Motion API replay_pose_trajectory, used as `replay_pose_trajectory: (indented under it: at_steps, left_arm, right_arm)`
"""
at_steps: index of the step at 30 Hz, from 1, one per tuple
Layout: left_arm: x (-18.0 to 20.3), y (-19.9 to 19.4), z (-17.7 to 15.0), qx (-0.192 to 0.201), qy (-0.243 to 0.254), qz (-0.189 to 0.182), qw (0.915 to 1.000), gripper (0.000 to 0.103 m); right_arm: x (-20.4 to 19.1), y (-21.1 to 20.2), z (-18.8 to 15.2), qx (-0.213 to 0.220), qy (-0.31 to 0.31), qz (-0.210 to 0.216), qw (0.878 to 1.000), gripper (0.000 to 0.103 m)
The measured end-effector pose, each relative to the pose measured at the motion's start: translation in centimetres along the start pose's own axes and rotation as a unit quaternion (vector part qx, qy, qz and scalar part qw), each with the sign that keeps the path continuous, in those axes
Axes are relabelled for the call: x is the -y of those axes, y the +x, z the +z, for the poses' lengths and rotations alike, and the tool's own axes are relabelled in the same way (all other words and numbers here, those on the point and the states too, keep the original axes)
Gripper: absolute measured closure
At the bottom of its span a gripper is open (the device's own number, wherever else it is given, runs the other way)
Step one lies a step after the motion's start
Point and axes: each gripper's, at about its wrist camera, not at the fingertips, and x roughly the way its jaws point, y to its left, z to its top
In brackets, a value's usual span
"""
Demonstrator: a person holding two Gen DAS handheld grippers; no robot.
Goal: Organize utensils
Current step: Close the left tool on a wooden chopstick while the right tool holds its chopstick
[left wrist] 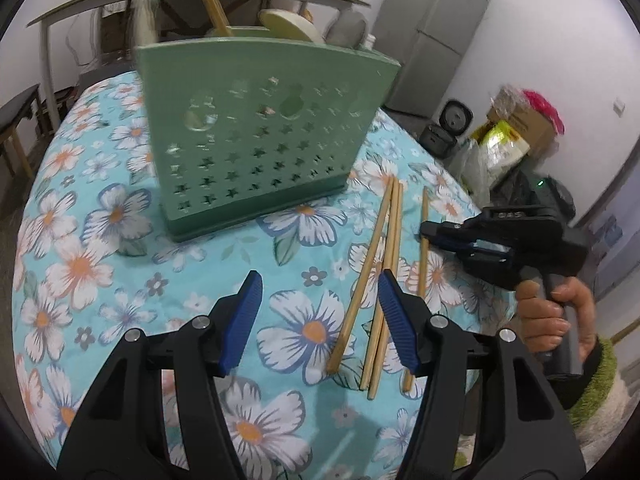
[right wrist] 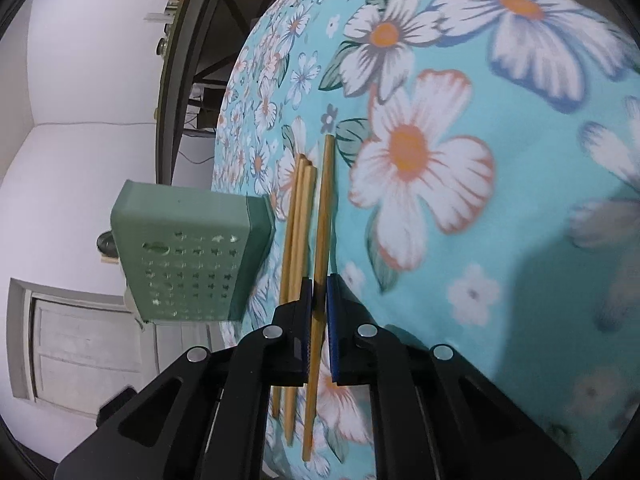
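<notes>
The right gripper (right wrist: 319,320) pinches one bamboo chopstick (right wrist: 323,216); the left gripper (left wrist: 320,320) hangs spread, empty. Three chopsticks (left wrist: 384,264) lie loose on the floral-clothed surface (left wrist: 100,240). The green perforated plastic holder (left wrist: 256,140) already contains some.

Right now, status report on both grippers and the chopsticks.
Left gripper open, empty. Right gripper shut on one chopstick. Three chopsticks loose beside the green holder. Nothing blocking.

Right hand-held gripper (right wrist: 319,320) clamps chopstick (right wrist: 325,216); green holder (right wrist: 192,256) beside
</notes>
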Motion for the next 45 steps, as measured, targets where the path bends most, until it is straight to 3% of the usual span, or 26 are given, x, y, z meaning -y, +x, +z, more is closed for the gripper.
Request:
replay_pose_trajectory:
  at_steps: [5,7,12,15,17,19,23,32,41,45]
  left_arm:
    - [1.4,3.4,0.4,-0.053,0.044,-0.007,0.9976,0.057]
    - [1.9,4.4,0.4,-0.068,0.056,-0.01,0.9961,0.066]
    - [2.5,6.3,0.5,-0.094,0.072,-0.007,0.993,0.075]
    - [2.8,7.1,0.5,-0.098,0.08,-0.006,0.9919,0.077]
    - [3.0,7.5,0.5,-0.096,0.085,-0.002,0.9917,0.081]
    - [3.1,7.9,0.7,-0.095,0.083,-0.003,0.992,0.092]
    - [2.6,7.7,0.8,-0.098,0.066,-0.003,0.993,0.098]
    - [0.5,3.4,-1.4,-0.107,0.035,0.004,0.9936,0.096]
    - [-2.4,0.6,-3.5,-0.137,0.007,0.033,0.99,0.095]
    - [-2.6,0.6,-2.7,-0.122,0.003,0.029,0.9921,0.078]
  right_arm:
    - [0.6,-0.6,-0.4,-0.003,0.001,-0.002,1.0,0.096]
    - [0.6,-0.5,-0.4,-0.004,0.001,-0.004,1.0,0.096]
    - [0.7,-0.3,-0.4,-0.005,-0.003,-0.007,1.0,0.096]
    - [0.9,-0.4,-0.3,-0.005,-0.002,-0.005,1.0,0.096]
    - [0.9,-0.4,-0.3,-0.004,-0.003,-0.005,1.0,0.096]
    - [0.9,-0.4,-0.4,-0.003,-0.005,-0.006,1.0,0.096]
    - [0.8,-0.4,-0.5,-0.002,-0.008,-0.008,1.0,0.096]
    - [0.3,-0.3,-0.7,-0.008,-0.012,-0.012,1.0,0.096]
    - [-0.3,-0.4,-2.1,-0.033,-0.023,-0.025,0.999,0.096]
    - [-0.7,-0.3,-2.1,-0.036,-0.031,-0.038,0.998,0.094]
